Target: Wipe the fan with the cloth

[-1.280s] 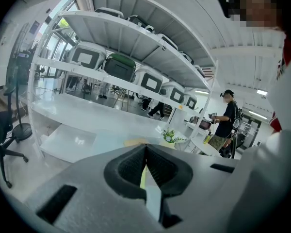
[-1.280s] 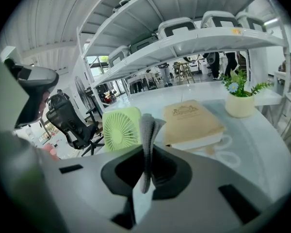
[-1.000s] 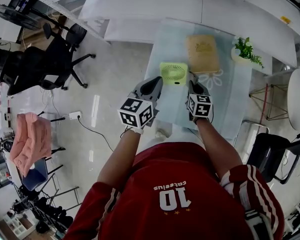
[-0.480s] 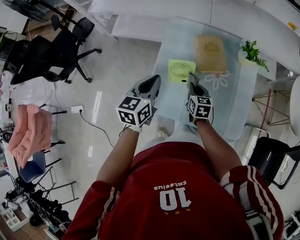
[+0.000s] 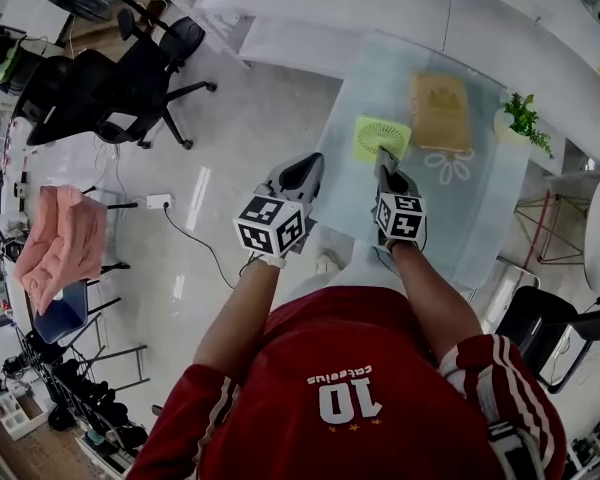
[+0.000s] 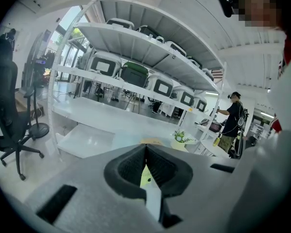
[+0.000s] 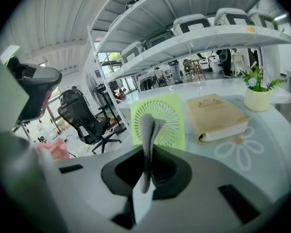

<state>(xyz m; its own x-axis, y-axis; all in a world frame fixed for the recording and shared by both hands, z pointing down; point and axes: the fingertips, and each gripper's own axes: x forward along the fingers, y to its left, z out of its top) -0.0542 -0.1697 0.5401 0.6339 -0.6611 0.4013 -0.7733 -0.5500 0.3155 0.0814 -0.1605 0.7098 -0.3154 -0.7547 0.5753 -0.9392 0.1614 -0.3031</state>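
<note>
Tabletop: a pale glass tabletop (image 5: 470, 218) with a white flower pattern, in the upper right of the head view; it carries the book, the fan and the plant.

Jersey: the person's red jersey (image 5: 360, 398) fills the lower middle of the head view. It bears a white "10"; the small word beside it is too small to read.

Left gripper: the grey left gripper (image 5: 306, 161) sits at centre frame, by the tabletop's left edge. Its fingers (image 6: 157, 169) meet at the tips and hold nothing. A black-and-white marker cube sits on its back.

Right gripper: the grey right gripper (image 5: 384, 158) has its tip just below the fan. Its fingers (image 7: 167, 171) are pressed together on the cloth.

Book: a tan closed book (image 5: 441, 111) lies flat just right of the fan; its cover print is unreadable.

Fan: a yellow-green square desk fan (image 5: 380, 138) with a round radial grille (image 7: 172, 115) stands upright, facing the right gripper.

Plant: a small green plant in a white pot (image 5: 523, 120) stands right of the book.

Cloth: a folded grey cloth (image 7: 146, 140) stands up out of the right fingers, in front of the grille. Whether it touches the fan cannot be told.
</note>
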